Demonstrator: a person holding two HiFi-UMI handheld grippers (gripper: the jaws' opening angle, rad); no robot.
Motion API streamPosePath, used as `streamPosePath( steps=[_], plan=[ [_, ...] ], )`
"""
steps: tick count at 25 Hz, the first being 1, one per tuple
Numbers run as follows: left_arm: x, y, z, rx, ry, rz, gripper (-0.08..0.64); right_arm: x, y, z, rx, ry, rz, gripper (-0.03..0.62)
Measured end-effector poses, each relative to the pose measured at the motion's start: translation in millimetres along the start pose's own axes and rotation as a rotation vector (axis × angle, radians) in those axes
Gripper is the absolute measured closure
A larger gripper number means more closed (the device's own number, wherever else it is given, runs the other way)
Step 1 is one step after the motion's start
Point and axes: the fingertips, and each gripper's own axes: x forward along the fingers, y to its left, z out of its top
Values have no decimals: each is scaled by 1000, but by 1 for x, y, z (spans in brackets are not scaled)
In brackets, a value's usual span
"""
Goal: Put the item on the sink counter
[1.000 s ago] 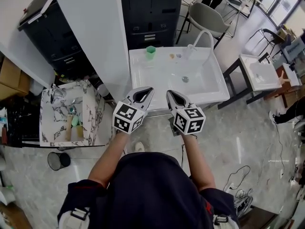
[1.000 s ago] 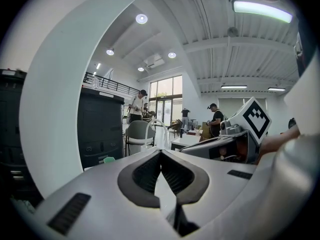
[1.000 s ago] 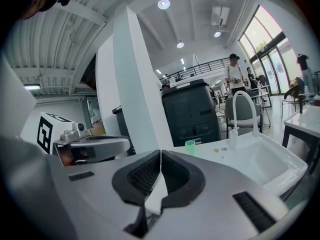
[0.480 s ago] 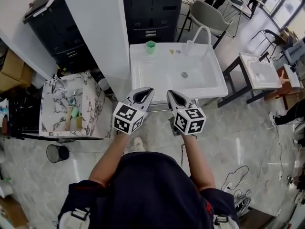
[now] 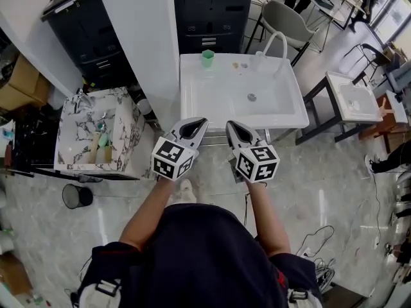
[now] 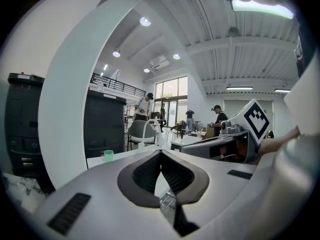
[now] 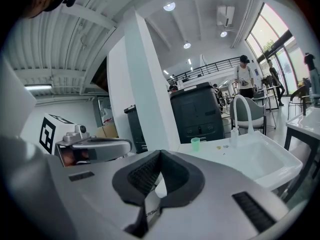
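sink (image 5: 192,111) shifted upward — both tools (image 5: 199,122) (image 5: 229,124) closed

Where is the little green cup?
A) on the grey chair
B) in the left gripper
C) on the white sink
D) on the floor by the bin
C: the green cup stands upright on the back edge of the white sink, near its left corner.

Glossy white sink (image 5: 213,101), probably ceramic
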Motion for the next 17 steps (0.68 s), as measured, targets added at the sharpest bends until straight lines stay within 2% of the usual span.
streamPosePath(
  steps=[17],
  plan=[
    [-15,-20,-3,-5,-5,23,546,-18,10,-7,1,-9,36,558]
  ],
)
